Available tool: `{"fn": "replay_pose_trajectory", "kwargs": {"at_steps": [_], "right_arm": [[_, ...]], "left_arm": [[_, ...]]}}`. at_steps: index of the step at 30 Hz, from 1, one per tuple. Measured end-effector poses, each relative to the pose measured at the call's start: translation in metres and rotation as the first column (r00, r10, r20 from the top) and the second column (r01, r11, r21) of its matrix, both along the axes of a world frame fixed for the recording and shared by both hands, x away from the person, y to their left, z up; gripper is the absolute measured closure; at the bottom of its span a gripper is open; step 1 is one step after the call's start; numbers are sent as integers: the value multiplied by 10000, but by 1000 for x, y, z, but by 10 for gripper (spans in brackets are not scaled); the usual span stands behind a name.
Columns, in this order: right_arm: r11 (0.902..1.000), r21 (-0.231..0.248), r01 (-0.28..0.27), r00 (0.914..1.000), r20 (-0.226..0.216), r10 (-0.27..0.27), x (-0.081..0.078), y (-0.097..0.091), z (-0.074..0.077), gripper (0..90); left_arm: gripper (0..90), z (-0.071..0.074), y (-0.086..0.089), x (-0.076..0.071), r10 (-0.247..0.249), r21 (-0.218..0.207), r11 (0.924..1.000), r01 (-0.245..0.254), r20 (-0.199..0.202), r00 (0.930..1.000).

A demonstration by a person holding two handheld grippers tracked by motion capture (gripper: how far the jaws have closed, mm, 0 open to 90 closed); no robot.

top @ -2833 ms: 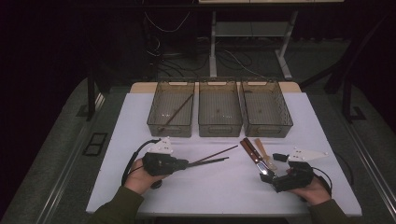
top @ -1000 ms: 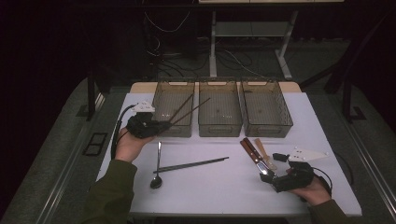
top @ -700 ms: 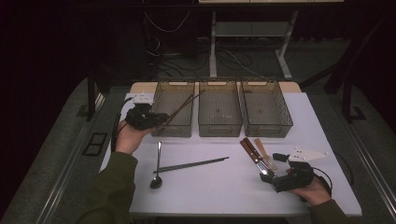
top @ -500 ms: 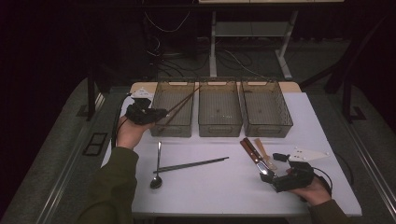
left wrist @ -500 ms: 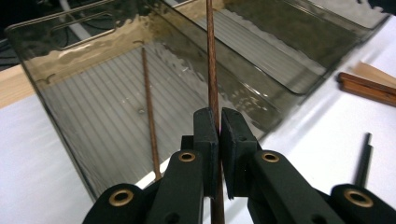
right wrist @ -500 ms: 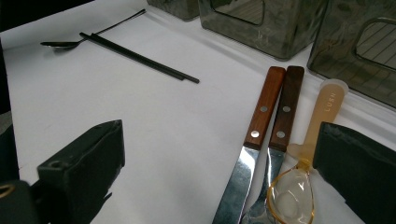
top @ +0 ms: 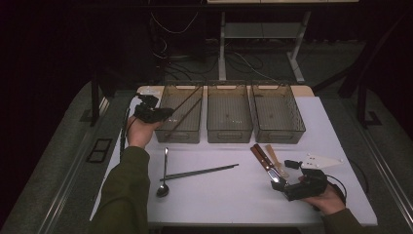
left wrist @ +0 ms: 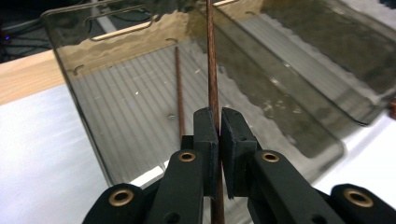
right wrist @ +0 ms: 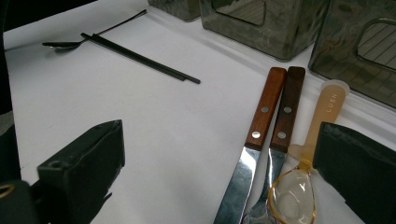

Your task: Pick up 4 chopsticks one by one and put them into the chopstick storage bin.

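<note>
My left gripper (top: 164,114) is at the left bin's (top: 181,135) left rim, shut on a brown chopstick (top: 189,96) that slants over the bin. In the left gripper view the pads (left wrist: 206,135) pinch this chopstick (left wrist: 211,56), and a second brown chopstick (left wrist: 179,88) lies on the bin (left wrist: 116,32) floor. My right gripper (top: 278,183) rests open at the front right. Between its wide jaws (right wrist: 219,158) lie two wooden-handled knives (right wrist: 266,107) and a clear plastic spoon (right wrist: 322,112).
A pair of black chopsticks (top: 204,171) and a metal spoon (top: 164,170) lie on the white table centre-left. The middle bin (top: 229,135) and the right bin (top: 280,135) stand side by side at the back. A wooden strip runs behind the bins.
My left gripper rose from the table's front with the brown chopstick, then moved back along the left bin's side, bringing the chopstick over the bin. The right gripper stayed put.
</note>
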State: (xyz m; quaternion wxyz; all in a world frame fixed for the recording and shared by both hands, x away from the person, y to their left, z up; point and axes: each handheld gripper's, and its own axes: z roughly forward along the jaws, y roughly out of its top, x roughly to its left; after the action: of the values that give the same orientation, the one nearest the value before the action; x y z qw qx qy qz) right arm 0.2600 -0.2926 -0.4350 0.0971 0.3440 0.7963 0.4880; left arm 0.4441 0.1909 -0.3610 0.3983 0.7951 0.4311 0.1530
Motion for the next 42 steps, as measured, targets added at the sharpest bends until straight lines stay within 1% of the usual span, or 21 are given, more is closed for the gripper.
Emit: {"fn": "replay_pose_trajectory", "kwargs": {"at_steps": [2,4,7,9,11,15,21,26,28,29,31,33,36,37,39,42], "right_arm": [[10000,-2,-12,10000,0,12,0,0,0,24],[10000,4,-19,10000,2,19,0,0,0,24],[10000,10,-25,10000,6,25,0,0,0,24],[10000,15,-41,10000,24,41,0,0,0,24],[10000,29,-49,10000,27,49,0,0,0,24],[10000,36,-72,10000,30,72,-1,0,1,24],[9999,43,-91,10000,40,90,-1,0,1,24],[9999,42,-100,9999,55,99,-1,0,1,24],[9999,39,-103,9999,53,103,-1,0,1,24],[9999,38,-100,9999,51,100,-1,0,1,24],[9999,44,-103,9999,59,103,-1,0,1,24],[9999,41,-100,9999,58,100,-1,0,1,24],[9999,47,-97,9999,66,97,-1,0,1,24],[9999,46,-98,9999,65,98,-1,0,1,24],[9999,54,-93,9999,84,92,-1,0,1,24],[10000,37,-92,9999,80,92,-1,0,1,24]], "left_arm": [[845,-3,-1,4,205,196,9996,-204,-69,9998],[845,-6,-2,9,304,372,9989,-298,-134,9994],[845,-9,-6,14,458,441,9980,-450,-171,9988],[845,-11,-8,18,491,715,9963,-477,-173,9986],[846,-13,-10,22,570,997,9936,-540,-277,9980],[845,-18,-13,26,663,1140,9916,-605,-477,9967],[845,-24,-15,29,822,1363,9881,-712,-767,9937],[837,-26,-15,30,943,1424,9865,-803,-940,9911],[771,-25,-15,29,1121,1474,9841,-993,-813,9904],[755,-25,-15,29,1055,1376,9860,-942,-770,9914],[714,-23,-15,29,1038,1405,9857,-935,-680,9923],[691,-21,-15,28,928,1192,9892,-853,-585,9940],[617,-16,-16,25,658,962,9934,-624,-333,9973],[592,-13,-16,23,555,1057,9930,-528,-222,9982],[557,-9,-17,20,370,965,9947,-365,-37,9993],[492,-3,-16,13,13,895,9960,-16,32,10000]]}}
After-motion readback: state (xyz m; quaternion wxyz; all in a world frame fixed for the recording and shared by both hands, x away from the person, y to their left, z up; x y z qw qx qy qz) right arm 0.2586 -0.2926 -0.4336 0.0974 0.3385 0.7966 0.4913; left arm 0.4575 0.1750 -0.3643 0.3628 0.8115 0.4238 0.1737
